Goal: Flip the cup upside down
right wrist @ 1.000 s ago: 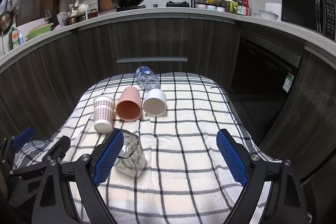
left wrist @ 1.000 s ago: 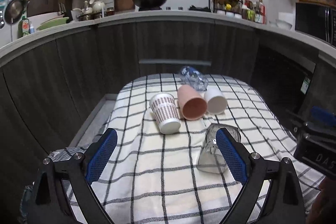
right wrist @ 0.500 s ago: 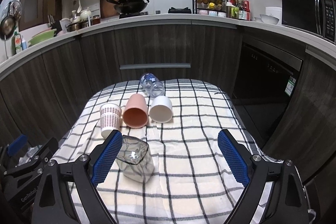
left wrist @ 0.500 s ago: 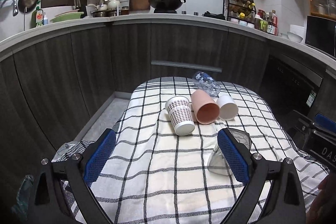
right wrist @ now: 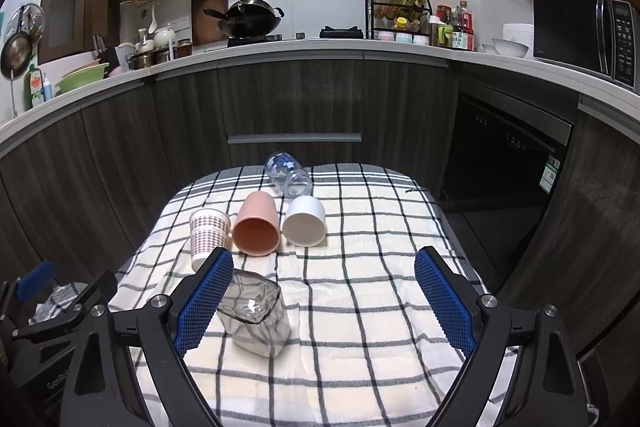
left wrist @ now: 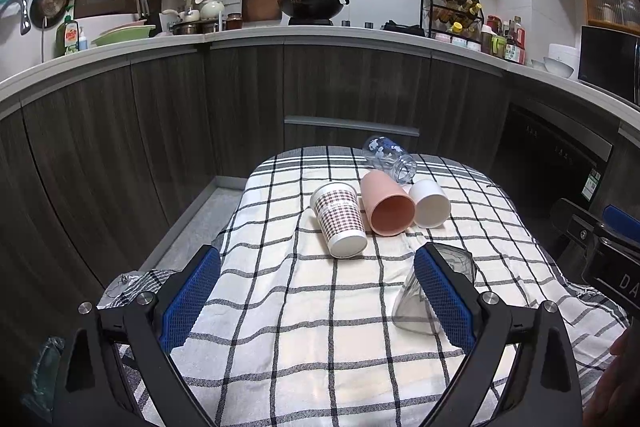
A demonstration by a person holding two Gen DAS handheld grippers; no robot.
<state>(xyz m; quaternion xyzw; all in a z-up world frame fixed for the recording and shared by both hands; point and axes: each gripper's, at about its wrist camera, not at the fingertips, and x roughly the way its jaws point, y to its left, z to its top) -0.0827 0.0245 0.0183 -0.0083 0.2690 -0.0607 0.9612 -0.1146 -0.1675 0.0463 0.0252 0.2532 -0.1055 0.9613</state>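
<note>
Several cups lie on their sides on a checked cloth: a patterned paper cup, a pink cup, a white cup and a clear bottle-like glass behind them. A clear glass tumbler lies nearer, partly behind my left gripper's right finger in the left wrist view. My left gripper is open and empty above the cloth's near part. My right gripper is open and empty, its left finger beside the tumbler.
The cloth-covered table stands in front of dark kitchen cabinets. The floor drops away on the left and right. The worktop behind carries a wok, a spice rack and a microwave.
Both grippers have drawn back and risen, so the cups look smaller and farther. The cups and tumbler have not moved.
</note>
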